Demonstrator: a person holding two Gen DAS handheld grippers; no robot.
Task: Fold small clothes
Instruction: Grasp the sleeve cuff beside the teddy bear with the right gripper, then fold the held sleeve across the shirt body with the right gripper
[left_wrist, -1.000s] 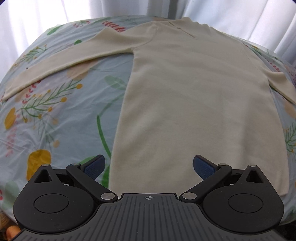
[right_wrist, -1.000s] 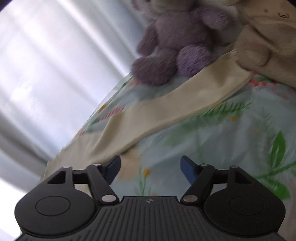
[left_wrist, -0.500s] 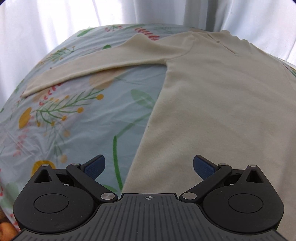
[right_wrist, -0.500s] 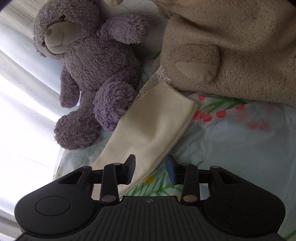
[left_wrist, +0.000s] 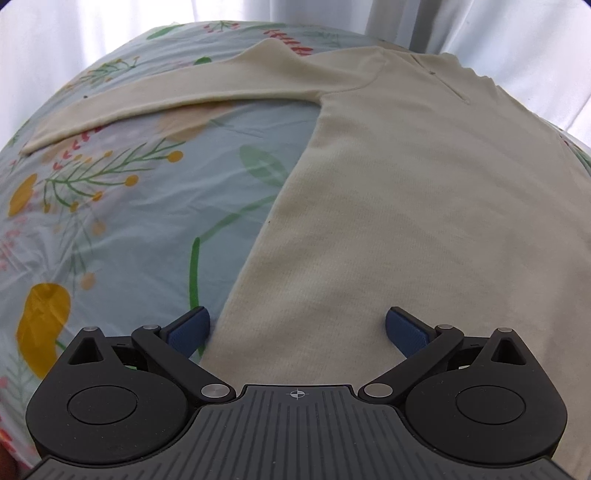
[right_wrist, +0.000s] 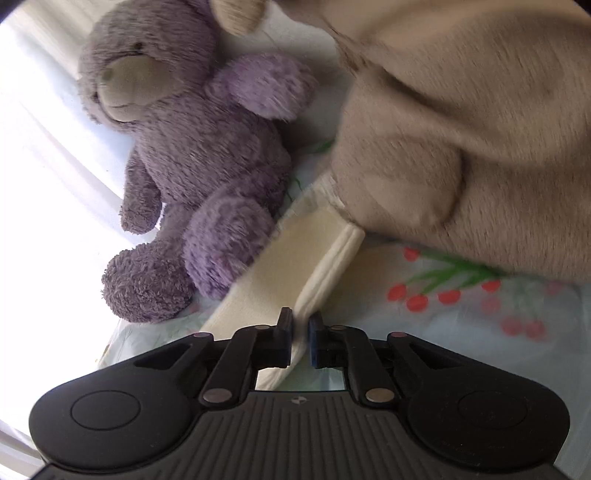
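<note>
One cream long-sleeved top is laid flat on a floral bedsheet, its length running away towards the collar, one sleeve stretched out leftward. The left claw is held open over the hem's corner. The right claw has just been closed, and the other sleeve's cuff is pinched between a purple teddy and a beige plush toy.

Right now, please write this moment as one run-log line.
left gripper: open, over shirt hem | right gripper: just closed on sleeve cuff | purple bear beside cuff | fold: not begun
</note>
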